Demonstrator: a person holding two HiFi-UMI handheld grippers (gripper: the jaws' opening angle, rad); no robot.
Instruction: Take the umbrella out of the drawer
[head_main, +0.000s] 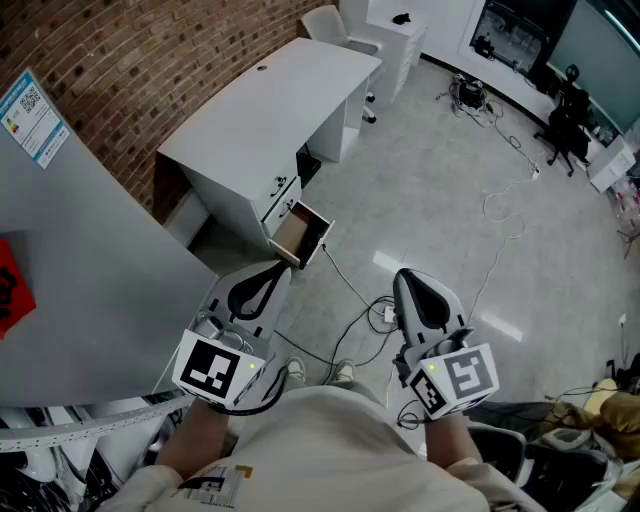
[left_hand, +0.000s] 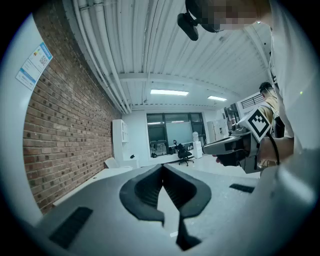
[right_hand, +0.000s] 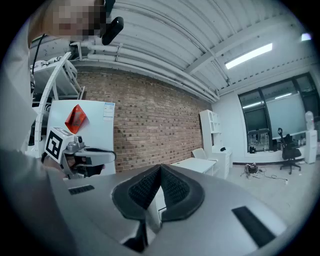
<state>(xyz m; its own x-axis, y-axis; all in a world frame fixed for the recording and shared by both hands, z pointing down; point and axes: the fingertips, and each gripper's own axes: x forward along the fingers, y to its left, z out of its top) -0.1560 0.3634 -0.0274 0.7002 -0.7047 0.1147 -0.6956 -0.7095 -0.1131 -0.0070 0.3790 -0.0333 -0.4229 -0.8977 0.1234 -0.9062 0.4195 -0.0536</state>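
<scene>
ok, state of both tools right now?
Left grey two-jaw tool: closed, holding nothing.
Right grey two-jaw tool: closed, holding nothing.
</scene>
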